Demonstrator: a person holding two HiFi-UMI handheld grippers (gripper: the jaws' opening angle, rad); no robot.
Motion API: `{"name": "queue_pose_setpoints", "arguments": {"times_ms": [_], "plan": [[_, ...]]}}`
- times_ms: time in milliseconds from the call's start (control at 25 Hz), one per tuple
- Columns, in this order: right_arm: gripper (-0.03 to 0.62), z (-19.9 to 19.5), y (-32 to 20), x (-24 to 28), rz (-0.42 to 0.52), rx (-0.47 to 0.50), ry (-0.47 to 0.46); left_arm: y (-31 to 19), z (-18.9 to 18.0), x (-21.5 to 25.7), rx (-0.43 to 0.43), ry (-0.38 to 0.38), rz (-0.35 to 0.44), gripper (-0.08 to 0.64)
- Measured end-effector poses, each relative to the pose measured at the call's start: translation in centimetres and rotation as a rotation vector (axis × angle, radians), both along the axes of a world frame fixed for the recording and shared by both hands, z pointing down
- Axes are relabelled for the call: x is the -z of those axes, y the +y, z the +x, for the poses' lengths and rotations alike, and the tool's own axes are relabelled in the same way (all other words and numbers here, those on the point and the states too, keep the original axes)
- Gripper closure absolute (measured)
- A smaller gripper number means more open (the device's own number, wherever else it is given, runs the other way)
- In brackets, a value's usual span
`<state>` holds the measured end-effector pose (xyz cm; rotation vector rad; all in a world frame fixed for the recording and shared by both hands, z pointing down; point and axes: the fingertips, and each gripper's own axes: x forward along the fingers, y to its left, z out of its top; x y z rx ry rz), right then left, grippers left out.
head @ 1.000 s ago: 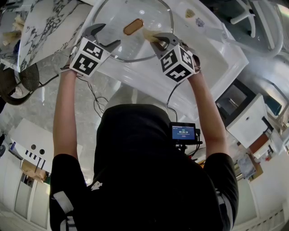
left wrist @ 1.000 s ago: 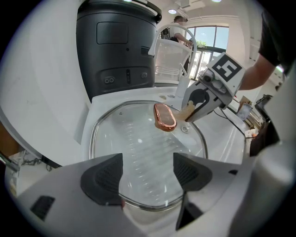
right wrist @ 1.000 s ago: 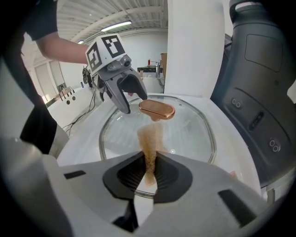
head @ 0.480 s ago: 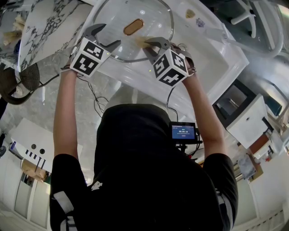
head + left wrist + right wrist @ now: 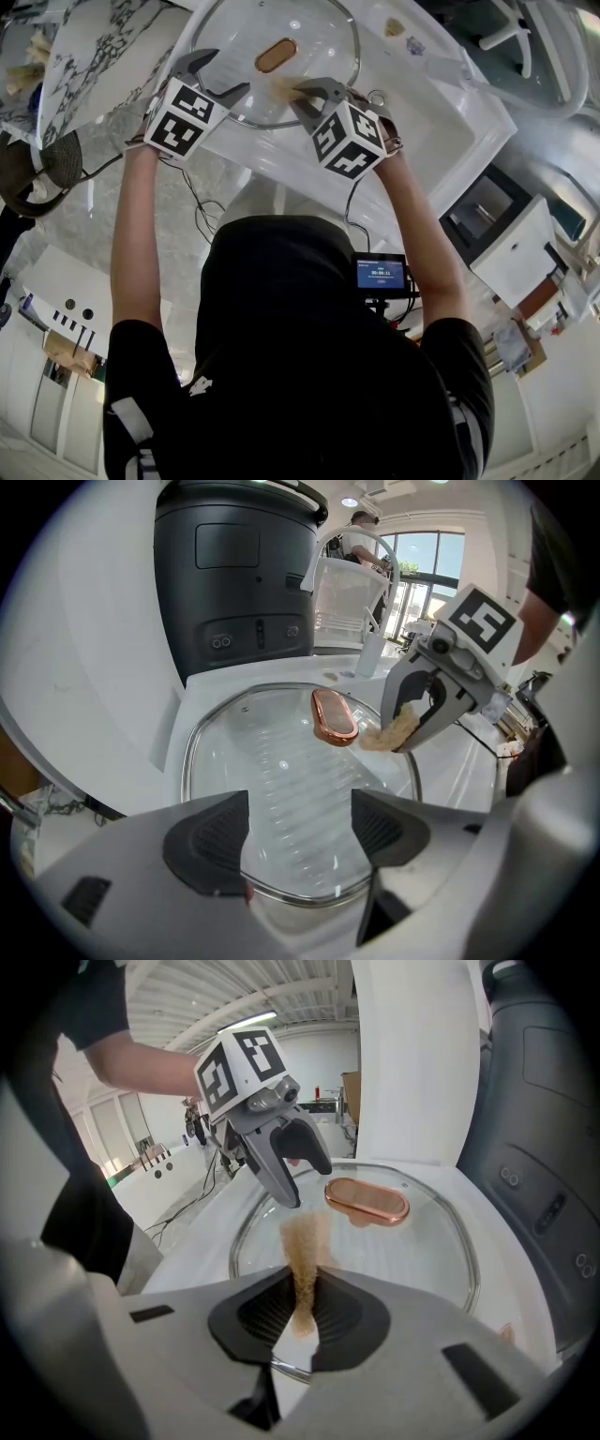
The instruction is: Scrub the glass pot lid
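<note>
Glass pot lid (image 5: 239, 52) flat on the white desk (image 5: 427, 108), copper handle (image 5: 277, 54) uppermost at centre. Left hand-held gripper (image 5: 300, 841) at the lid's near-left rim, jaws well apart, closed on nothing. Right hand-held gripper (image 5: 305, 1312) clamped on a tan scrub pad (image 5: 305, 1246), pad tip touching the glass just beside the handle. Probably stiff, fairly heavy, slick when wet, breakable; best steadied by the metal rim or handle.
</note>
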<state>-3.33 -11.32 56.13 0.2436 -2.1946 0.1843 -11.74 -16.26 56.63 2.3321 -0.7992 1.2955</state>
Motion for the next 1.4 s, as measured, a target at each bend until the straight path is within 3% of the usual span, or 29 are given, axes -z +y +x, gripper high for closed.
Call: {"name": "queue_pose_setpoints", "arguments": {"times_ms": [1040, 1400], "plan": [[0.568, 4.5, -4.0, -0.5, -0.006, -0.117, 0.042, 0.0, 0.1, 0.0, -0.005, 0.001, -0.002, 0.245], [0.568, 5.4, -6.1, -0.5, 0.030, -0.136, 0.075, 0.0, 0.1, 0.1, -0.002, 0.002, -0.004, 0.247]]}}
